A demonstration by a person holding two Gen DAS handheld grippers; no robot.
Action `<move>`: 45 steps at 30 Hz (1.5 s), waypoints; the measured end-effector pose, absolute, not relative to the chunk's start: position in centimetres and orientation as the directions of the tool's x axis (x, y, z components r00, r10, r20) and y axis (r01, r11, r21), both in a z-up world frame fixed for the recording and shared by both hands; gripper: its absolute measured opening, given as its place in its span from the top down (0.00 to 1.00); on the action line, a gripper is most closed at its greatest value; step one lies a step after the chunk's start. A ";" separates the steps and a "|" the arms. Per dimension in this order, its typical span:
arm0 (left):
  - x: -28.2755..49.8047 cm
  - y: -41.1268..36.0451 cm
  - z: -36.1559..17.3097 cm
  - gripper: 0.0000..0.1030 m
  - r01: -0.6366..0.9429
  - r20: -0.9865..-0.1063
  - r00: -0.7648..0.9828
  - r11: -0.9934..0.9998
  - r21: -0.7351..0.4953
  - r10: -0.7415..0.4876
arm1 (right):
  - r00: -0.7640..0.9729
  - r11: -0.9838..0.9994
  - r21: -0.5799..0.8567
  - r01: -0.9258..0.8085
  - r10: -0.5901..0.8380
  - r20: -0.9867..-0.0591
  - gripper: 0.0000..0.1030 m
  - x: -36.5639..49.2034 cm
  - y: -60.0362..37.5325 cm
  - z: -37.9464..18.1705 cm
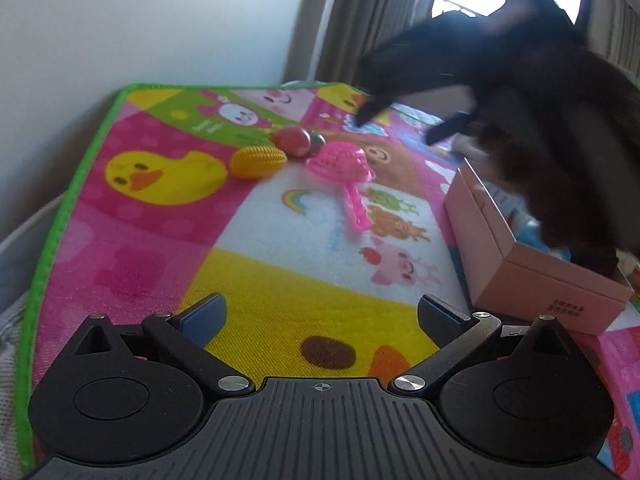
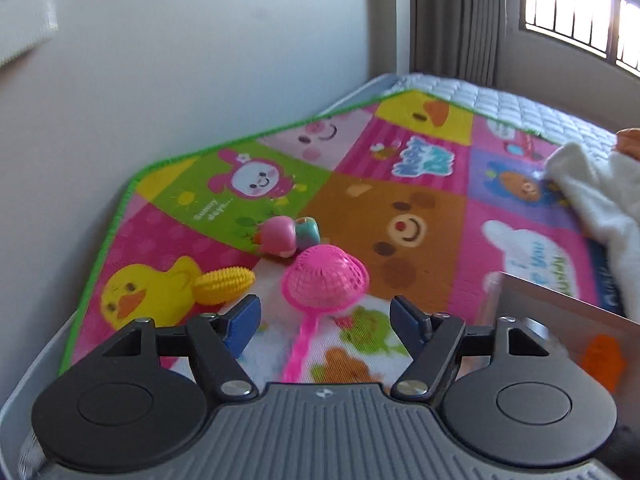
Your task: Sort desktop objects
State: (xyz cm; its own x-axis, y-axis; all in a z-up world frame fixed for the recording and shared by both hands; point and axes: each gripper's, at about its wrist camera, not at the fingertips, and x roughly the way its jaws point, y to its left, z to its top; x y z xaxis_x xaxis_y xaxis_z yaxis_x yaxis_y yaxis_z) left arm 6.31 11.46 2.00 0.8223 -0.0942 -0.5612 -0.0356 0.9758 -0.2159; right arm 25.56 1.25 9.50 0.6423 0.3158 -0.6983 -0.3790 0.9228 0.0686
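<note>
Cartoon-printed play mat point(image 1: 132, 248) with a green border, spread over a quilted white mattress point(image 2: 500, 108) against a plain wall, with grey curtains point(image 2: 452, 16) and a barred window point(image 2: 580, 4) at the far right. Left gripper point(image 1: 320, 320): jaws spread wide, nothing between them, held over a yellow mat square. Right gripper point(image 2: 324, 322): jaws likewise wide apart and empty, above the handle of the pink toy strainer point(image 2: 324, 276), which lies dome up near mid-mat. Left of the strainer, a yellow toy corn cob point(image 1: 258, 162); just beyond it, a pink-red toy fruit point(image 1: 292, 140) touching a small teal toy point(image 2: 308, 230), too blurred to identify. Near right, an open pink cardboard box point(image 1: 532, 276) with unclear contents. A white cloth point(image 2: 592, 196) lies at the far right.
</note>
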 end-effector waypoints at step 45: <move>15.2 12.2 6.6 0.00 -0.036 -0.531 0.844 0.997 0.070 0.067 | 0.788 0.943 -0.187 -0.275 0.110 -0.606 0.18 1.1 -17.8 5.1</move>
